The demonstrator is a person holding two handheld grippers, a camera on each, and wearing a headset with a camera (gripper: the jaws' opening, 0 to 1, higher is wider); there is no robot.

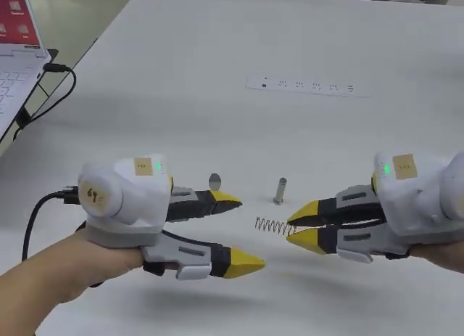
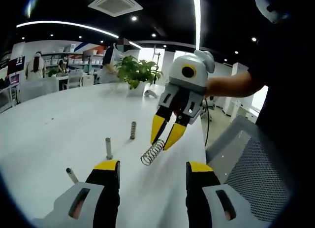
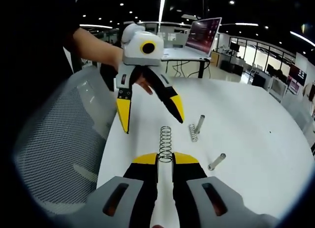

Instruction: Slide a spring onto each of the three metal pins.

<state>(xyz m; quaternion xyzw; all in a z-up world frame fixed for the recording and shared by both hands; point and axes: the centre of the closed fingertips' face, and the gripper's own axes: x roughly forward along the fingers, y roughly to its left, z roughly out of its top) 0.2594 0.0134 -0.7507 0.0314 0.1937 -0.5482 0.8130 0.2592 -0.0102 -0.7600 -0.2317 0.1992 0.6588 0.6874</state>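
Far left: laptop (image 1: 14, 38) with a black cable (image 1: 54, 89) beside it, off the surface (image 1: 181, 60). Left gripper (image 1: 246, 232): jaws wide apart, holding nothing. A second pin (image 1: 214, 181) peeks out just behind its upper jaw. I note one metal pin (image 1: 280, 191) upright in the clear. Power strip (image 1: 308, 86) lies well beyond. Spring (image 1: 270, 225): thin silvery coil, roughly level, one end clamped in the right gripper (image 1: 290, 231), free end pointing at the left gripper.
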